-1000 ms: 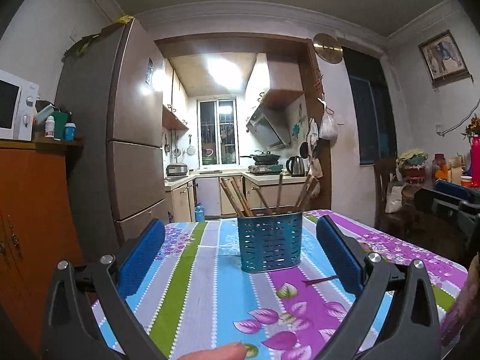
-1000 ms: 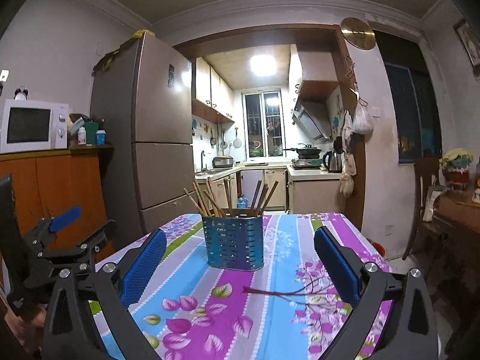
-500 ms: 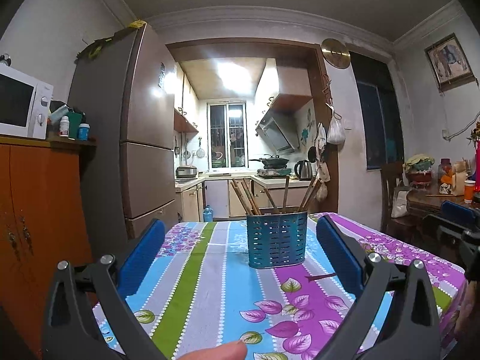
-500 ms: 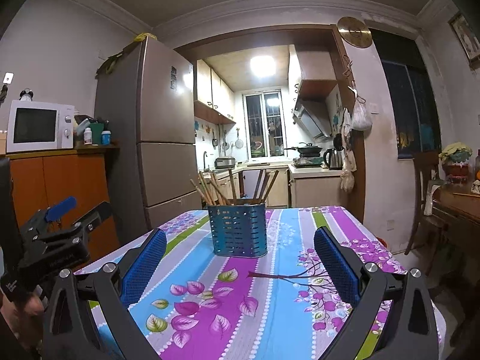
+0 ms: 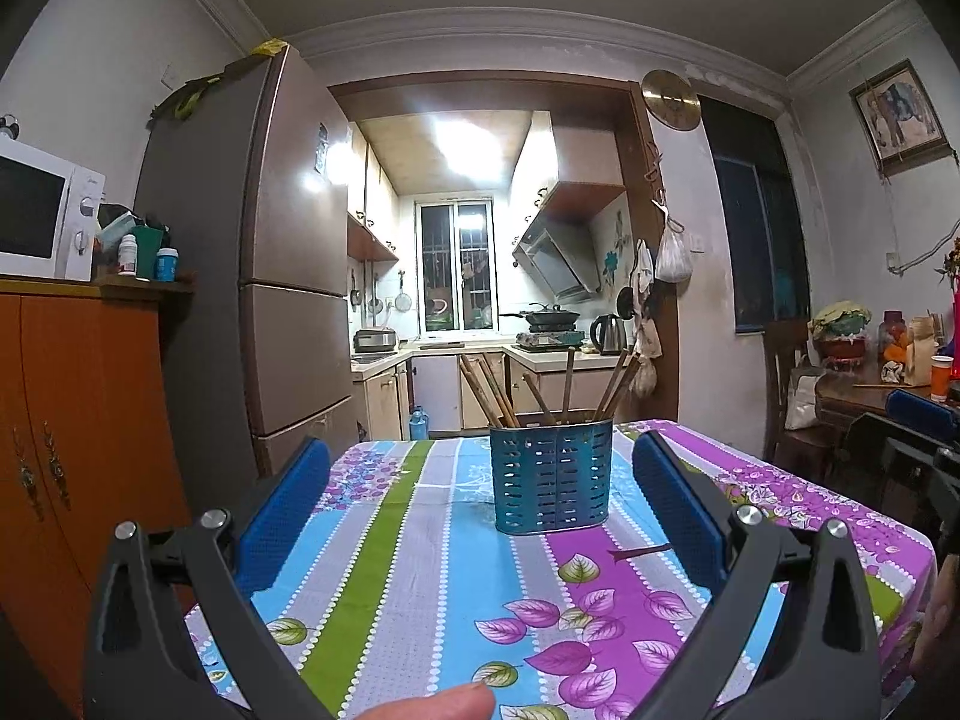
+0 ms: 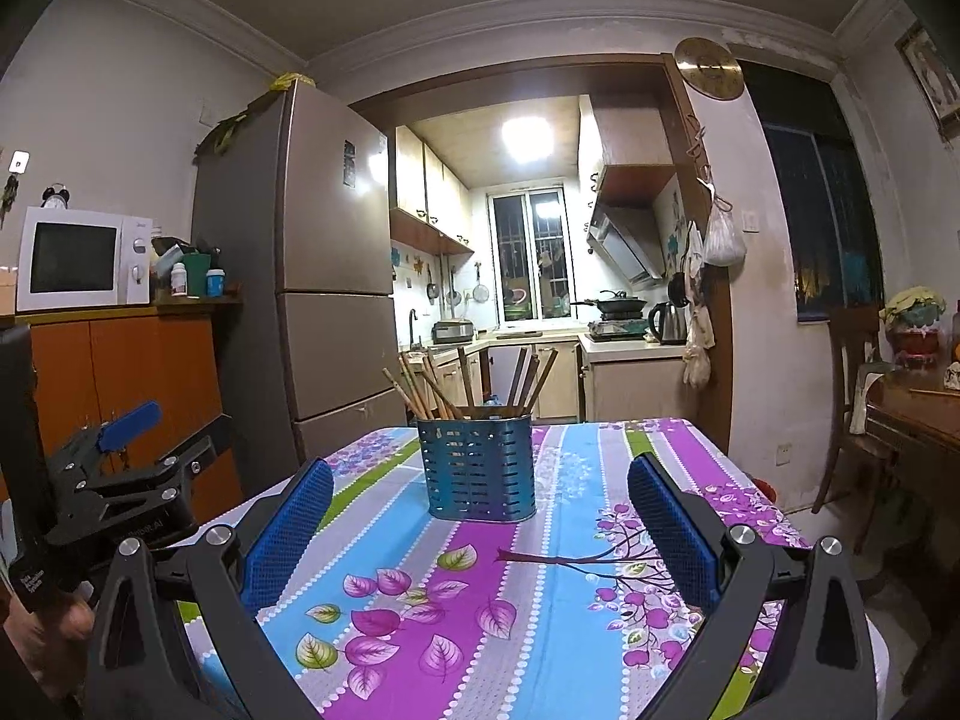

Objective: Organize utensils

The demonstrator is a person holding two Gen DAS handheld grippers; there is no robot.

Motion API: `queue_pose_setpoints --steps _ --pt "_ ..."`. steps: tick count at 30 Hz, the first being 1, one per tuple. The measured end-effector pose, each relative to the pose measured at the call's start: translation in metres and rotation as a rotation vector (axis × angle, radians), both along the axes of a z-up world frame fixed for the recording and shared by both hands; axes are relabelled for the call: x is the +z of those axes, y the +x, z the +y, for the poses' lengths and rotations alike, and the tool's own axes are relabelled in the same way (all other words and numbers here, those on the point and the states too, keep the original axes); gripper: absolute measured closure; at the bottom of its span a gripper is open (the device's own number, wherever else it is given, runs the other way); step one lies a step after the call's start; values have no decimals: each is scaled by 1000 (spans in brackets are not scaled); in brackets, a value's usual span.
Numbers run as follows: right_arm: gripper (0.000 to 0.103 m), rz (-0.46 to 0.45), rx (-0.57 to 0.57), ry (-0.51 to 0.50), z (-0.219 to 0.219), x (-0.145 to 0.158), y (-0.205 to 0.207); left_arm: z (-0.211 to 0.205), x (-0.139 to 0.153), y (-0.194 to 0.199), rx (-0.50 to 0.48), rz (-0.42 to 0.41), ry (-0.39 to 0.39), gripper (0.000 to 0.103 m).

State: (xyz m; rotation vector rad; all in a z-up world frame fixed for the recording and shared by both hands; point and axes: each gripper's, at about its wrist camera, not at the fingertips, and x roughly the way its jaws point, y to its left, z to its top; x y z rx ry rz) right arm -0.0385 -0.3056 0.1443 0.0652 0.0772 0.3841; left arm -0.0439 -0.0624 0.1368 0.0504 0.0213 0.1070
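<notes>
Pulled back and lower than a second ago, both the left claw [image 5: 480, 504] and right claw [image 6: 480, 525] gaping empty before the chopstick basket [image 6: 477, 468] mid-table [image 6: 576, 480]; risks tipping if nudged carelessly.

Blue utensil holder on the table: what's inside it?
Wooden chopsticks stand in the blue utensil holder, leaning left and right above its rim. Their lower ends and anything on the bottom are hidden by its slotted wall.
</notes>
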Motion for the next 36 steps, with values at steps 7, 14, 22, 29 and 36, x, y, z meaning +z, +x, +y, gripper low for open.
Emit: queue_pose_setpoints --steps 7,14,22,29,36 --pt "5 0 1 0 -2 0 1 -2 0 0 1 3 1 5" --pt "5 -8 5 -1 -3 0 2 -5 -1 1 -6 6 4 6" --pt "5 -14 8 0 -3 0 1 -7 -4 6 12 33 9 5" --pt "5 -18 10 -1 -3 0 2 -9 -3 9 21 46 11 6" --pt "5 -15 12 -2 -3 0 2 -12 -3 10 22 54 11 5"
